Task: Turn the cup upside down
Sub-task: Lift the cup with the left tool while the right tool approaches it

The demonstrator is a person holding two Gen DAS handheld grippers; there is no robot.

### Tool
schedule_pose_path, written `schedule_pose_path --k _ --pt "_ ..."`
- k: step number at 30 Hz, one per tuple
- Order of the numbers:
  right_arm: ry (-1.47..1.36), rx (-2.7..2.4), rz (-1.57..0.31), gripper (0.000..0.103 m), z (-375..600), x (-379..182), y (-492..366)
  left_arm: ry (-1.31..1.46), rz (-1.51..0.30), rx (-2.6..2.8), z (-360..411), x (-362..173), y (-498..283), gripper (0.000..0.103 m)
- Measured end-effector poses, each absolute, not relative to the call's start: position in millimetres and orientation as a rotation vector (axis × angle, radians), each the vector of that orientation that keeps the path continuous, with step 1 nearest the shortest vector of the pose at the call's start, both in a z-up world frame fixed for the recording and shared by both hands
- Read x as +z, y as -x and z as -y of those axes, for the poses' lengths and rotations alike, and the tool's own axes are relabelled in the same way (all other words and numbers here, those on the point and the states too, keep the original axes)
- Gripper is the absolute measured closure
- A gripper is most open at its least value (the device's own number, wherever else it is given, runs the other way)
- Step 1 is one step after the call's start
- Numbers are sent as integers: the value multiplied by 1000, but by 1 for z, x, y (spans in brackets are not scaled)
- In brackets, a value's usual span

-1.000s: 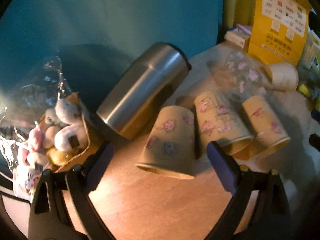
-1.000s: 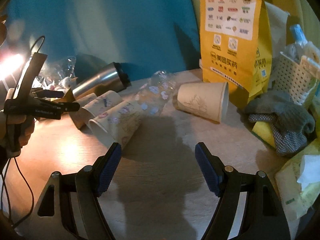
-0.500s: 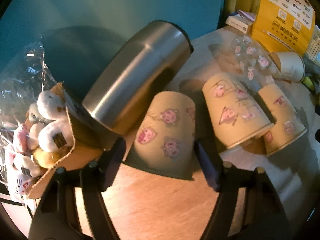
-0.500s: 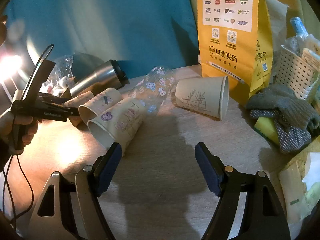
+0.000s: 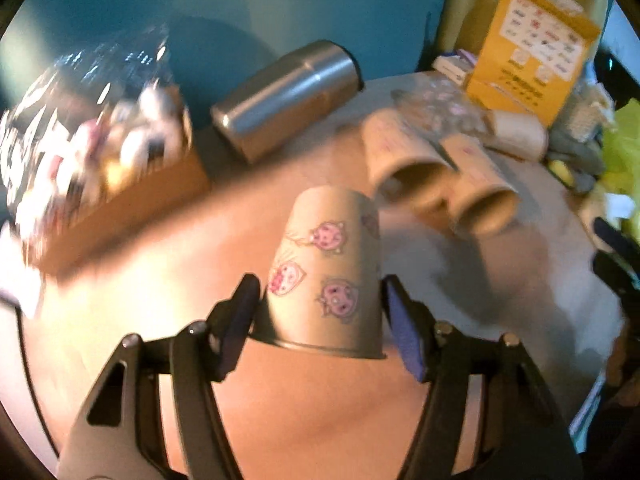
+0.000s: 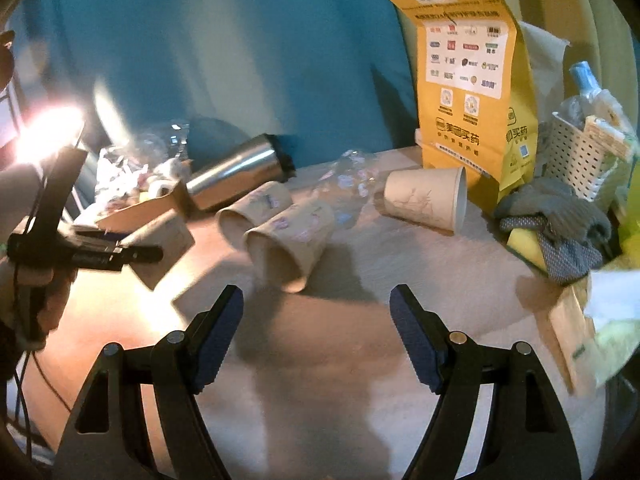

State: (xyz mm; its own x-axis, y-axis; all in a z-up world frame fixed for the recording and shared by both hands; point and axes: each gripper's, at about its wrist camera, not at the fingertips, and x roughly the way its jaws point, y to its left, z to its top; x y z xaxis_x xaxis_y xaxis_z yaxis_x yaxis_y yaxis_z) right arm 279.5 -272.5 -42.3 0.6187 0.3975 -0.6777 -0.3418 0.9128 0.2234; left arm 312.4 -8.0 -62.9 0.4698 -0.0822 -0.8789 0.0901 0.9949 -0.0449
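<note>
My left gripper (image 5: pixel 320 312) is shut on a paper cup with pink pig drawings (image 5: pixel 326 276), its pads on both sides near the rim. The cup is held off the table, closed base pointing away. In the right wrist view the same cup (image 6: pixel 162 246) sits in the left gripper (image 6: pixel 120 254) at the far left. Two more pig cups (image 6: pixel 288 236) lie on their sides on the table, open mouths toward me. My right gripper (image 6: pixel 316 336) is open and empty above the table.
A steel tumbler (image 6: pixel 236 174) lies on its side at the back. A plain paper cup (image 6: pixel 426 198) lies by a yellow paper bag (image 6: pixel 468 92). A box of small toys (image 5: pixel 120 160) stands at the left. Grey gloves (image 6: pixel 560 220) and a white basket (image 6: pixel 580 156) are at the right.
My left gripper closed on the pig cup and pulled it back and up, away from the tumbler and the two other cups. The right gripper stayed open and barely moved.
</note>
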Motion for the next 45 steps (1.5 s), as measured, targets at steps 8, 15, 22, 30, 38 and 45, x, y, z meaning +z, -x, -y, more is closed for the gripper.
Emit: schedule_pose_path --k 8,15,22,30,38,45 --pt "-90 501 -817 24 272 -38 -219 255 -1093 -99 40 -67 -200 39" --pt "-79 587 -875 24 271 -46 -177 405 -1106 -32 57 -73 -131 39" --pt "-47 651 -921 24 267 -52 -164 505 -1102 11 62 -84 -112 39" --pt "-50 687 -967 24 254 -62 -170 526 -1130 23 63 -95 -111 36" --pt "-42 684 -970 24 248 -61 -171 479 -1143 -1 66 -93 -112 31" --pt "-30 721 -993 24 229 -57 -169 449 -1080 -51 64 -74 -101 20"
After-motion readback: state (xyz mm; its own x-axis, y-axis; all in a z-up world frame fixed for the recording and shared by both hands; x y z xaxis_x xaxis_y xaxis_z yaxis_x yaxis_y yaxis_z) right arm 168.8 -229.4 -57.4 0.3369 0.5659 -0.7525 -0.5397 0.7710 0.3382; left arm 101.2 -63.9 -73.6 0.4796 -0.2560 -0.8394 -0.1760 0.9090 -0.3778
